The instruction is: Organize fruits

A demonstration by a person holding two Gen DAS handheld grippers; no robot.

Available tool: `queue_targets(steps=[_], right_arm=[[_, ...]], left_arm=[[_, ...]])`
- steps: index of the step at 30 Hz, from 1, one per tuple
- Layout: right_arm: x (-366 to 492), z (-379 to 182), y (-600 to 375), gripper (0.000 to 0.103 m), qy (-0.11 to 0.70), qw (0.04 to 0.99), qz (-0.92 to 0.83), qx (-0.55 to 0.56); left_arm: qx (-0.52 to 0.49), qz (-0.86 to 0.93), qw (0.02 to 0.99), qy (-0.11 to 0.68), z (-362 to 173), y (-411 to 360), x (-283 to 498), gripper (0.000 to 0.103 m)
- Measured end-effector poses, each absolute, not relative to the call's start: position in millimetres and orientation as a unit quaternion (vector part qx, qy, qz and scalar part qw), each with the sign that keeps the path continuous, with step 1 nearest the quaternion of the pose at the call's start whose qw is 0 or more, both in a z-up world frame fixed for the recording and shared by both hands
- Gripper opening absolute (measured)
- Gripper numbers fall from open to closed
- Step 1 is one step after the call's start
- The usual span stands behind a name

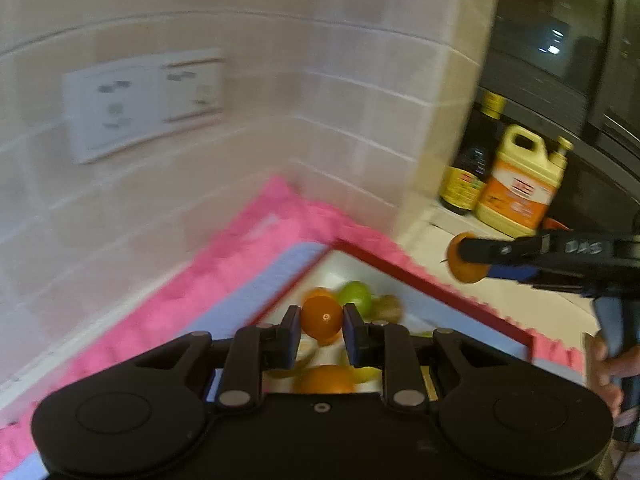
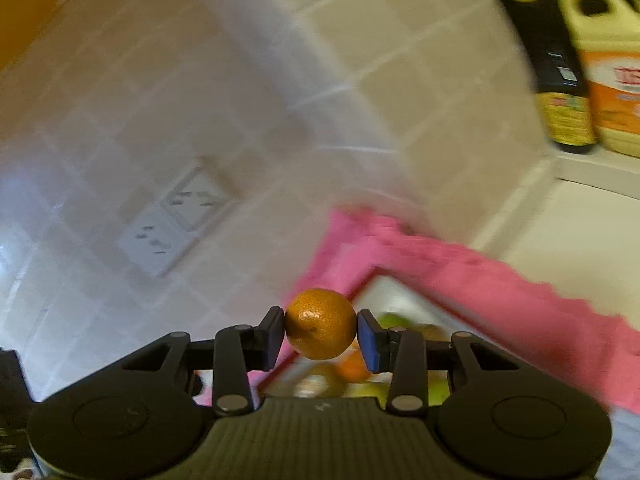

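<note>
My left gripper [image 1: 322,330] is shut on a small orange [image 1: 322,317] and holds it above a white tray with a red rim [image 1: 420,280]. In the tray lie a green fruit [image 1: 355,296], a brown kiwi [image 1: 388,307] and another orange [image 1: 326,379]. My right gripper [image 2: 320,338] is shut on a second orange [image 2: 320,323], also raised above the tray [image 2: 400,292]. In the left wrist view the right gripper [image 1: 470,258] and its orange [image 1: 466,272] show at the right, over the counter beside the tray.
The tray sits on a pink and blue mat [image 1: 240,256] in a tiled wall corner. A wall socket plate [image 1: 144,100] is on the left wall. A dark sauce bottle [image 1: 472,160] and a yellow jug [image 1: 520,184] stand on a ledge at the right.
</note>
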State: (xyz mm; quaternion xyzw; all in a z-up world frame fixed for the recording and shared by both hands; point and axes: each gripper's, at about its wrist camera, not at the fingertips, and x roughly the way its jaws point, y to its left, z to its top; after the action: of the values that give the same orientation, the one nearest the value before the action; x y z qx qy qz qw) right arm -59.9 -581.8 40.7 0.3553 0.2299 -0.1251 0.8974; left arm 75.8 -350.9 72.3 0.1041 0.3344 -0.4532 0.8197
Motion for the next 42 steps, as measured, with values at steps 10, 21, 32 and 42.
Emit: queue_targets(steps=[10,21,32,42], right_arm=[[-90,-8,-600,0.042,0.312,0.859,-0.190,0.360],[-89,-34,-581,0.043,0.358,0.842,-0.197,0.351],[-114,7,-577,0.086,0.304,0.854,-0.205,0.369],[-149,68,-492,0.103,0.344,0.875,-0.245,0.236]], left_arm=[[0.128,-0.513,0.746,0.405,18,-396,29,0.026],[0.164,-0.539,0.705,0.431,-32,-408,-7,0.026],[0.168,-0.488,0.753,0.409,1,-389,0,0.079],[0.180,-0.370,0.814,0.410,37,-319,9,0.080]])
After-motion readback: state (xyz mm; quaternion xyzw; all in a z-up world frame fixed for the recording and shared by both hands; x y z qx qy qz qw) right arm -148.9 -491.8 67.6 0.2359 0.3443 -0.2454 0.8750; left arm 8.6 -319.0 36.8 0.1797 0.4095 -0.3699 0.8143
